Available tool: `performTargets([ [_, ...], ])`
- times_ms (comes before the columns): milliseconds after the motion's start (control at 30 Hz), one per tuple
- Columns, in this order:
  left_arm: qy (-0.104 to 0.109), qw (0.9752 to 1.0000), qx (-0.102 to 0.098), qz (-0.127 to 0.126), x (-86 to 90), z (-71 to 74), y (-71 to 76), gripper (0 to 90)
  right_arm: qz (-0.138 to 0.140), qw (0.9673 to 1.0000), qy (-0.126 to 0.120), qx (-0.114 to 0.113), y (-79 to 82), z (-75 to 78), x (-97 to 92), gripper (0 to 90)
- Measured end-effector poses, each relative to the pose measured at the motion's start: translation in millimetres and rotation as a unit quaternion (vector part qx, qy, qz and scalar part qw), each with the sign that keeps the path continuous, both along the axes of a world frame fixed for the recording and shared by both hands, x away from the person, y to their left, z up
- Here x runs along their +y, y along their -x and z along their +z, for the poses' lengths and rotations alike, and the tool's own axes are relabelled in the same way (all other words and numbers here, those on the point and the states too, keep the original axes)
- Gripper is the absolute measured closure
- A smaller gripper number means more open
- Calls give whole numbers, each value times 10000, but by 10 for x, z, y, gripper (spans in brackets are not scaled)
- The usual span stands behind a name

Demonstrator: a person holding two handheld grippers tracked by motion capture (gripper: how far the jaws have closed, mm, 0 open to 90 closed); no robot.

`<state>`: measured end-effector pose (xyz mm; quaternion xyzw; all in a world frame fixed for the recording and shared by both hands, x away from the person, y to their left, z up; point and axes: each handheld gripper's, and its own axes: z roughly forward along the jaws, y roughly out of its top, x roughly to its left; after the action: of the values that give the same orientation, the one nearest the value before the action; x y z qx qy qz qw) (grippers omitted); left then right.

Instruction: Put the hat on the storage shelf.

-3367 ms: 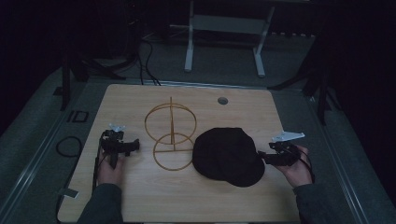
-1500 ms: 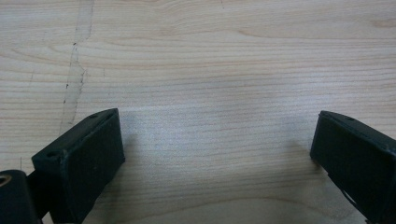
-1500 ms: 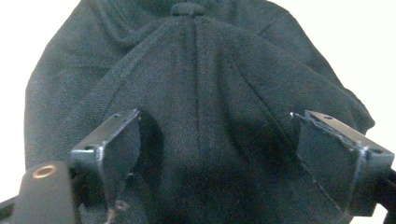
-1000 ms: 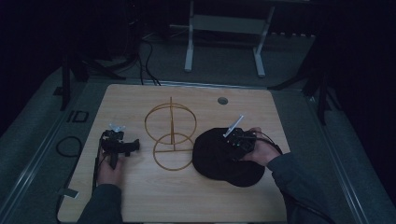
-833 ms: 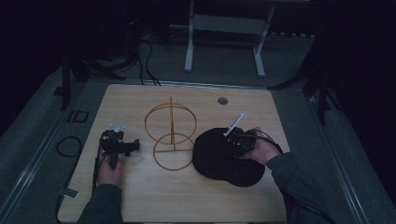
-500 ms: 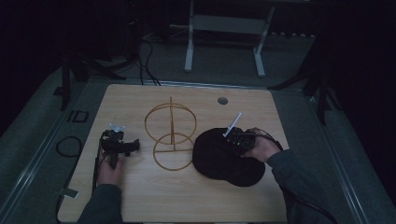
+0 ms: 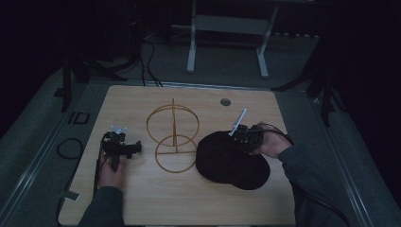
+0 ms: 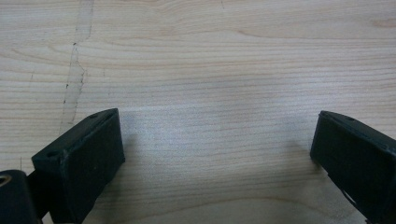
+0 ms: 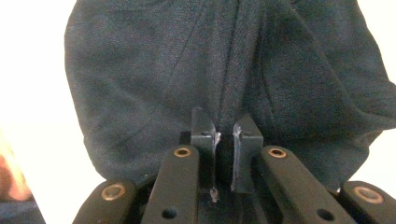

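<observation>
R gripper (image 7: 239, 137) clamped on a pinched ridge of the black cap (image 7: 231, 161); jaws have just been closing, fabric fold caught between them. Cap lies toward the desk's (image 7: 142, 198) right edge, nearer the front, just beside the wire stand (image 7: 173, 137) at desk centre. L gripper (image 7: 118, 147) near the left edge, jaws apart, nothing between.

Step in hand, as I judge it: lifting cap by the crown. To do well: keep the pinch firm, raise straight up and slow so the fold doesn't slip out; soft cloth will sag, so get the brim clear of the desk before going sideways toward the stand. Watch the stand, light wire, prob. tips easily.

Views: R gripper view gives the fold running up from between the pads (image 9: 245, 140); high view too dark for that. High view gives layout of cap vs stand. L gripper view: bare wood under open jaws.
</observation>
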<state>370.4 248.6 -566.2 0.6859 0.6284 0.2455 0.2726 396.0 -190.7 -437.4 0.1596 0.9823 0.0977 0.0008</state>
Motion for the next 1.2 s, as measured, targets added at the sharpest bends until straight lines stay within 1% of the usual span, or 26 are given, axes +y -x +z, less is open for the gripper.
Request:
performTargets([
  [67,1,10000,-1,1,0,0,0,23,7,10000,12,-12,3,14,-4,829],
  [100,1,10000,0,0,0,0,0,23,54,10000,45,11,6,27,-7,830],
  [167,4,10000,-1,6,-1,0,0,23,203,9995,227,40,21,93,-2,830],
  [200,4,10000,-1,6,-1,0,0,23,239,9994,263,32,23,110,-1,830],
  [233,1,10000,0,0,0,0,0,23,239,9994,263,32,23,110,-1,830],
  [267,1,10000,0,0,0,0,0,23,300,9991,299,30,25,144,-4,830],
  [300,1,10000,-1,1,0,0,0,23,300,9991,299,30,25,144,-4,830],
  [400,2,10000,8,-2,0,1,0,23,337,9989,324,52,23,210,-22,830],
  [567,2,10000,7,-2,0,1,0,23,417,9984,375,33,26,258,-29,831],
  [733,0,10000,8,-4,0,1,1,23,429,9984,376,-54,24,345,-47,831],
  [833,1,10000,9,-4,1,2,0,23,465,9984,317,-104,16,406,-76,831],
  [967,1,10000,9,-3,0,1,0,23,491,9982,304,-153,7,474,-114,831],
  [1200,3,10000,7,-1,0,1,0,23,488,9984,106,-247,-59,562,-211,829],
])
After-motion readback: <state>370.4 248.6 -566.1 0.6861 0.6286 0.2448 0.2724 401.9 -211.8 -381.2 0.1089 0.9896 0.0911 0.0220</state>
